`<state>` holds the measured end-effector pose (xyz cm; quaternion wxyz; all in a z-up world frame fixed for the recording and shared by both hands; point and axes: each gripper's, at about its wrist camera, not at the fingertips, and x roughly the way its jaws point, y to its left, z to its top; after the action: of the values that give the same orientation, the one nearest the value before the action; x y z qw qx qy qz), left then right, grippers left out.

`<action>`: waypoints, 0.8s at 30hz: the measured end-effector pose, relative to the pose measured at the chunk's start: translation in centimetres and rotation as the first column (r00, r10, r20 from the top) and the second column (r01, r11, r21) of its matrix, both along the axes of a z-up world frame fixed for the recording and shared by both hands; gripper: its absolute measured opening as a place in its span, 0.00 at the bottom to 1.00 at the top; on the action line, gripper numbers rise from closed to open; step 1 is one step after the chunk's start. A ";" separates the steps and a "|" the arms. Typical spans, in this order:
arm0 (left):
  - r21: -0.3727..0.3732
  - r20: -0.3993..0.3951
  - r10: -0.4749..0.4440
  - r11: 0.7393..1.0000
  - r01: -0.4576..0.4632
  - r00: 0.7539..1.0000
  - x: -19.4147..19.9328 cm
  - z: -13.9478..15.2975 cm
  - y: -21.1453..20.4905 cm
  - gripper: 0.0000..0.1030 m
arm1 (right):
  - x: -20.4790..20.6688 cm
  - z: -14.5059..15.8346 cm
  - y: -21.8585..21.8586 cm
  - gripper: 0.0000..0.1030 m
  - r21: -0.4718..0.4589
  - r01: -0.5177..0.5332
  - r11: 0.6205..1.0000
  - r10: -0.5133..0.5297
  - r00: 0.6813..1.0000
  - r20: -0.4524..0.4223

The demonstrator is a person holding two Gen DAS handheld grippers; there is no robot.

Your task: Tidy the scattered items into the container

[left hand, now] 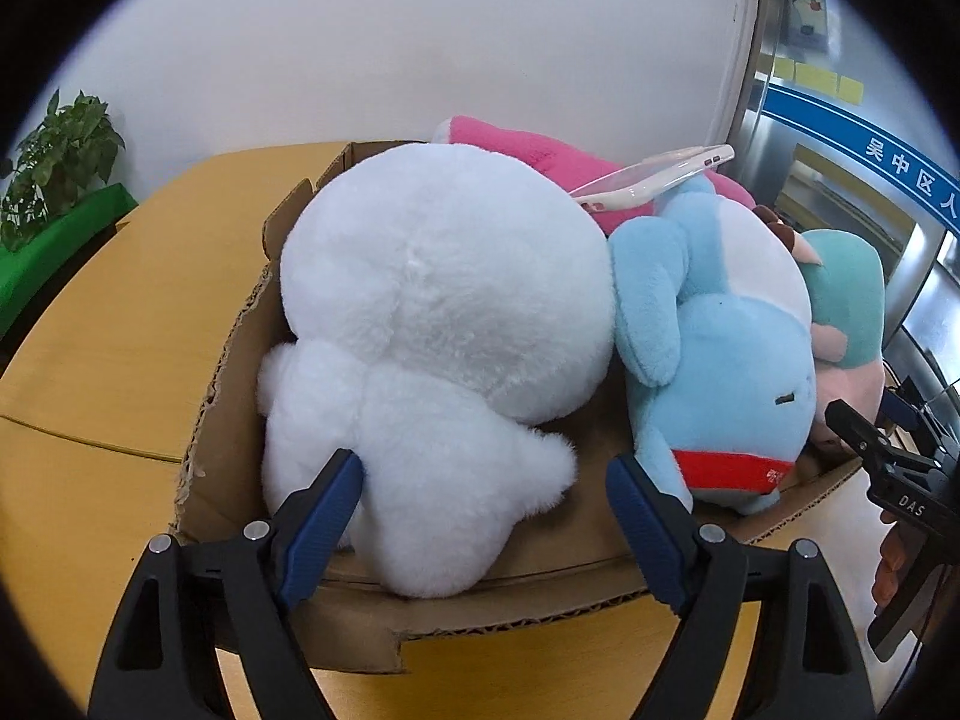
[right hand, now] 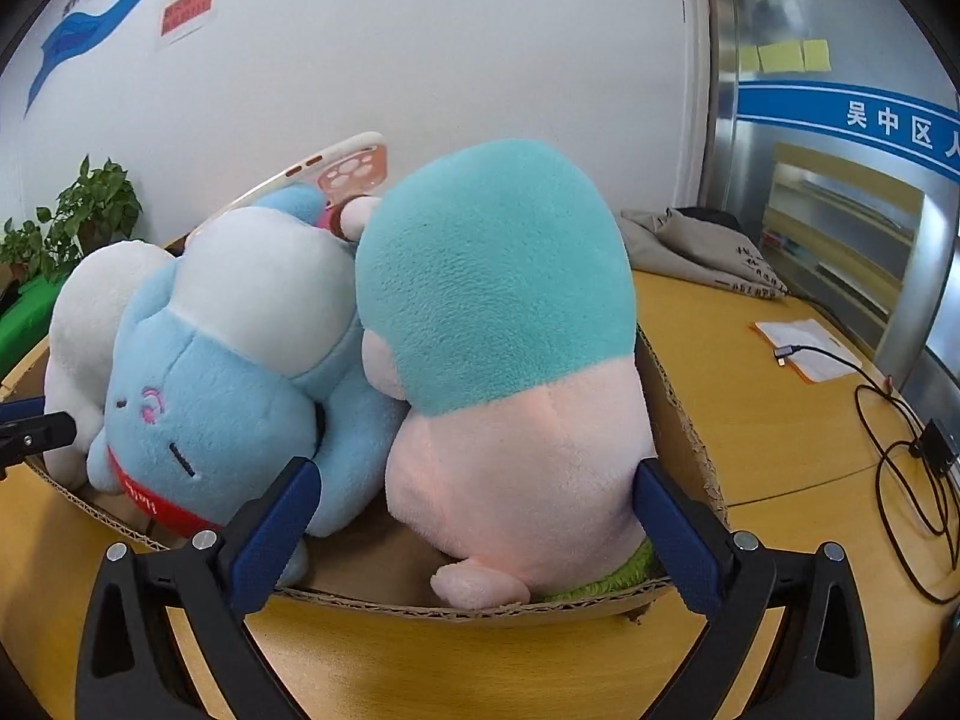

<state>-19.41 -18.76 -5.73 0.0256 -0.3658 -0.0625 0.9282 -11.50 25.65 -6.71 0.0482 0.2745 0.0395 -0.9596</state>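
A plain white fluffy plush toy fills the left of the brown corrugated cardboard box, with a hot-pink plush toy behind it at the far side. The light-blue plush toy with a white belly patch wears a red collar with white lettering and shows a pink stitched eye, and the plush toy to its right is teal above and pale pink below. A white-edged phone case with a peach paw-print patch lies on top, and the wooden table is honey yellow.
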 end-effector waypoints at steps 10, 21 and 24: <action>-0.012 -0.134 -0.001 1.000 -0.001 0.991 1.4 -0.3 0.2 0.85 | 0.1 -0.1 0.2 1.00 -0.002 -0.014 1.000 0.014 1.000 -0.023; -0.013 -0.200 0.017 1.000 -0.020 0.980 1.3 -0.2 0.4 0.86 | -0.1 0.3 0.2 1.00 -0.012 -0.005 1.000 0.004 0.999 -0.033; -0.012 -0.201 0.018 1.000 -0.021 0.979 1.4 -0.2 0.4 0.86 | -0.2 0.3 0.3 1.00 -0.012 -0.006 1.000 0.005 0.999 -0.034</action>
<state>-18.03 -18.33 -5.88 0.0201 -0.2696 -0.0565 0.9611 -11.66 25.99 -6.42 0.0519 0.2580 0.0353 -0.9641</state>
